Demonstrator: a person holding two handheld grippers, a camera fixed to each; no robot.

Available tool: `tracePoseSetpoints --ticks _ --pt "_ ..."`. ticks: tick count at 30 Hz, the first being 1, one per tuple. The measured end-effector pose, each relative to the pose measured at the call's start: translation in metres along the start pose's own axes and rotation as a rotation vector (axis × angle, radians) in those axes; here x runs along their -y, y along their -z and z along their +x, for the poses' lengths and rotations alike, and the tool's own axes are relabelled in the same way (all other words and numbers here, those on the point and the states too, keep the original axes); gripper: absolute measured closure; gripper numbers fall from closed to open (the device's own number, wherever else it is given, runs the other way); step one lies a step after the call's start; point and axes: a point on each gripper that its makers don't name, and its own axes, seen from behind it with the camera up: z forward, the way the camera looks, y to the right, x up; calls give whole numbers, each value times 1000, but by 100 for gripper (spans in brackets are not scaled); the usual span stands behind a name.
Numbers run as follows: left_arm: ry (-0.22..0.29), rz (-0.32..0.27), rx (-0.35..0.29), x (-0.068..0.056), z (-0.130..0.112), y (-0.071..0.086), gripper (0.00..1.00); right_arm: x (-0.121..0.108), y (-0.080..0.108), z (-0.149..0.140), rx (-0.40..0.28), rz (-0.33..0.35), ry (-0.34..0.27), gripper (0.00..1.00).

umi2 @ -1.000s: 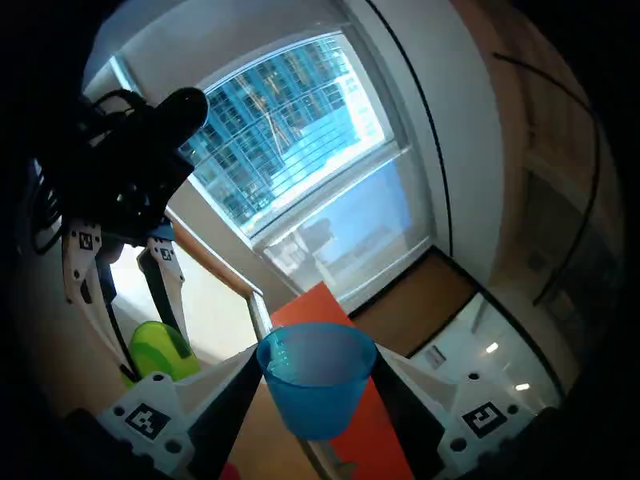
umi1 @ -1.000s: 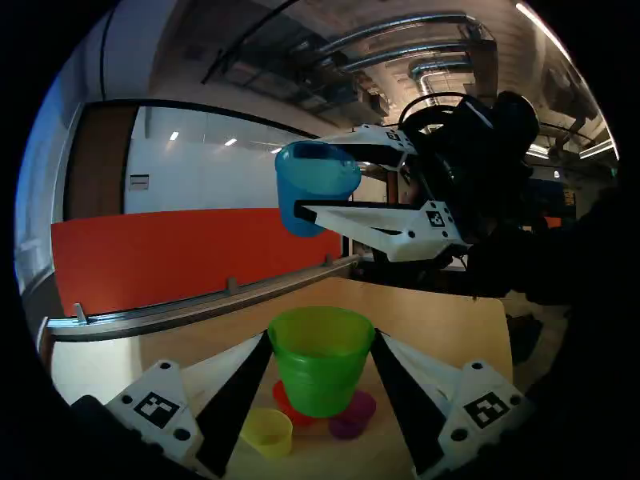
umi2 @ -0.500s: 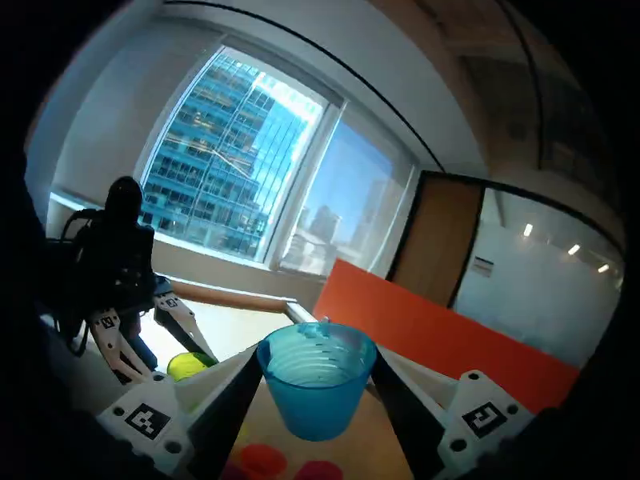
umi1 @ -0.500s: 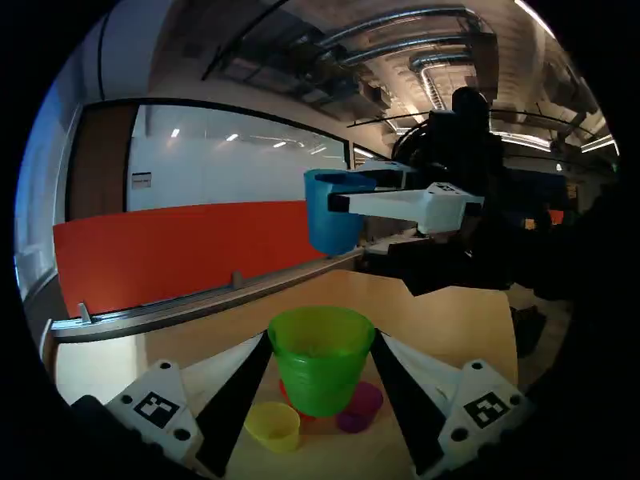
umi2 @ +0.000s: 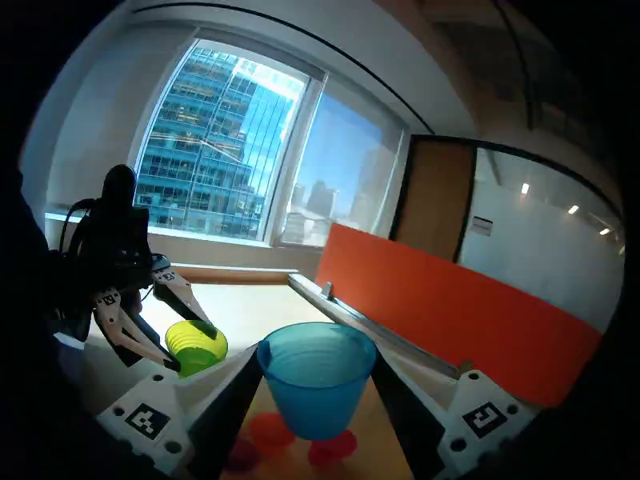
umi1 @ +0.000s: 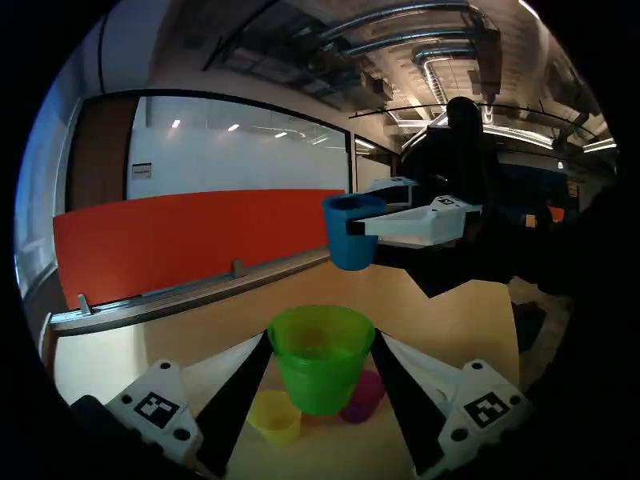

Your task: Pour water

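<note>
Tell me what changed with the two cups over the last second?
The blue cup, tipped a second ago, has swung back upright and sunk lower. Nothing was grabbed or released: the right gripper stays shut on it, the left gripper on the upright green cup. The small cups on the table stayed put.

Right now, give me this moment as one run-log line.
left gripper shut on green cup | right gripper shut on blue cup | blue cup upright
</note>
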Motion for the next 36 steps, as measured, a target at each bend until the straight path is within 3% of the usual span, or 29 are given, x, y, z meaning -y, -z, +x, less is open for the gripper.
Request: tracePoseSetpoints --ticks 9,17,36 --pt "27 -13 54 -1 -28 -2 12 6 3 -44 59 -5 -66 9" --pt "16 -45 125 -8 -51 -2 12 13 8 -87 134 11 -134 9" --pt "2 -100 269 -16 -98 -12 12 19 14 -164 271 38 -201 8"
